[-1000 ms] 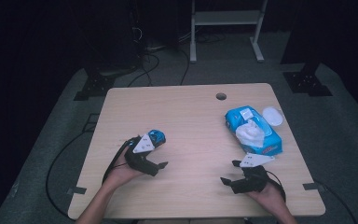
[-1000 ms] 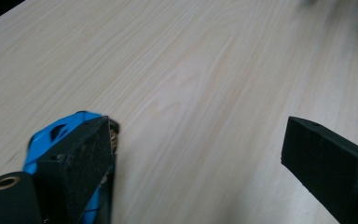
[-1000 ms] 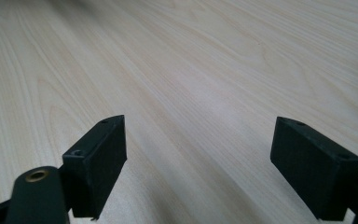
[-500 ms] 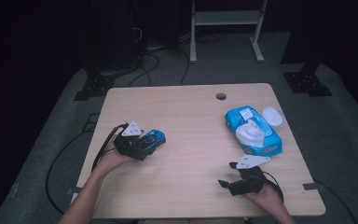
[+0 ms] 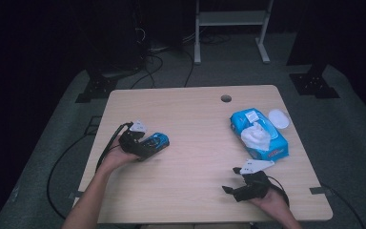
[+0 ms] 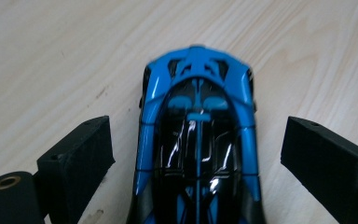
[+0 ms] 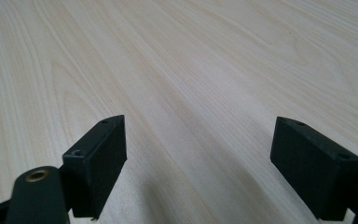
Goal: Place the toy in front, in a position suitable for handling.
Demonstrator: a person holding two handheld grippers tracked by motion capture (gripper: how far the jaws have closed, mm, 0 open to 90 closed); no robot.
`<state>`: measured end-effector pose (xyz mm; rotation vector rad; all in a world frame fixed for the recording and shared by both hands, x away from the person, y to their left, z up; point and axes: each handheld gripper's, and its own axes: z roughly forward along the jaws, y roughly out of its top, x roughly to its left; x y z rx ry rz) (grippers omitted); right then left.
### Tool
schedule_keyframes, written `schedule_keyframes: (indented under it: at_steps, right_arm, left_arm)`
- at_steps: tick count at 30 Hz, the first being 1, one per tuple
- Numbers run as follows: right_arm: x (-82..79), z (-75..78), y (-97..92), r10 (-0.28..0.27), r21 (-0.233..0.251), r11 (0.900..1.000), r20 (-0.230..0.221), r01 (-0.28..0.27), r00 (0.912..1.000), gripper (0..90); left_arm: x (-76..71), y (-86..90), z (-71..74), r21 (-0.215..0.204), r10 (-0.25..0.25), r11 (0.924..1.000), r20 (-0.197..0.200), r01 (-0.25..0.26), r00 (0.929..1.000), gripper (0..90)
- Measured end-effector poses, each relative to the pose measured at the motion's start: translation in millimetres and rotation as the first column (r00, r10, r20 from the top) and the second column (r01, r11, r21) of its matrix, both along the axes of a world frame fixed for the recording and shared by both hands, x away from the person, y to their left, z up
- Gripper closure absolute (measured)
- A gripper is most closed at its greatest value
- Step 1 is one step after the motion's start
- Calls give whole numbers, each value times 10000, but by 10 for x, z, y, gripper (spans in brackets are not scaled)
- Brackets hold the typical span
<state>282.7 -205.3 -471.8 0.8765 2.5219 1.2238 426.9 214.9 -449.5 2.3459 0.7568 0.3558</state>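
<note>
A blue and black toy car (image 5: 158, 140) rests on the light wooden table (image 5: 195, 124), left of centre. My left gripper (image 5: 147, 146) comes at it from the left and stands open. In the left gripper view the car (image 6: 198, 88) lies lengthwise between the two jaws of that gripper (image 6: 198, 137), with a gap on each side. My right gripper (image 5: 232, 180) sits near the front right of the table, open, its jaws pointing left. In the right gripper view, bare wood lies between the wide-apart jaws of that gripper (image 7: 198, 135).
A blue pack of wet wipes (image 5: 259, 134), one white wipe pulled up from it, lies at the right side, just beyond the right gripper. A white oval lid (image 5: 279, 118) lies beside it. A cable hole (image 5: 226, 98) sits near the far edge.
The left hand swung from the near side of the car round to its left, and the open jaws now straddle the car. The right gripper has hardly moved.
</note>
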Motion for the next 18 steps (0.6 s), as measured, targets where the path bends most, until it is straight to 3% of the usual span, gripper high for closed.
schedule_keyframes:
  at_steps: [5,6,7,8,10,13,15,16,18]
  right_arm:
    - [-2,0,-1,18,1,10000,-3,-18,10000,175]
    - [0,-1,-2,27,10,10000,-19,-27,10000,175]
    - [0,-1,-2,27,10,10000,-19,-27,10000,175]
    - [1,-3,-1,23,4,10000,-53,-23,10000,175]
    - [-1,-2,-1,44,-7,10000,-39,-44,10000,175]
    - [-6,-1,1,33,5,10000,-21,-33,10000,175]
    - [-6,-1,1,37,3,10000,9,-37,10000,175]
    - [-4,-2,3,31,-17,10000,-20,-31,10000,175]
    - [-5,-4,7,57,-39,10000,-13,-57,10000,176]
  left_arm:
    - [25,-22,-69,145,-28,9999,-266,32,9996,90]
    - [45,-24,-96,478,-134,9987,-376,152,9992,107]
    - [45,-24,-96,478,-134,9987,-376,152,9992,121]
    - [60,-25,-124,742,-215,9969,-472,249,9987,126]
    - [91,6,-159,443,-65,9990,-840,103,9964,126]
    - [90,13,-159,391,-73,9992,-797,104,9968,134]
    - [78,21,-146,365,-207,9991,-749,235,9970,171]
    - [71,25,-133,359,-371,9986,-717,397,9967,255]
    - [70,11,-123,471,-304,9983,-812,343,9962,257]
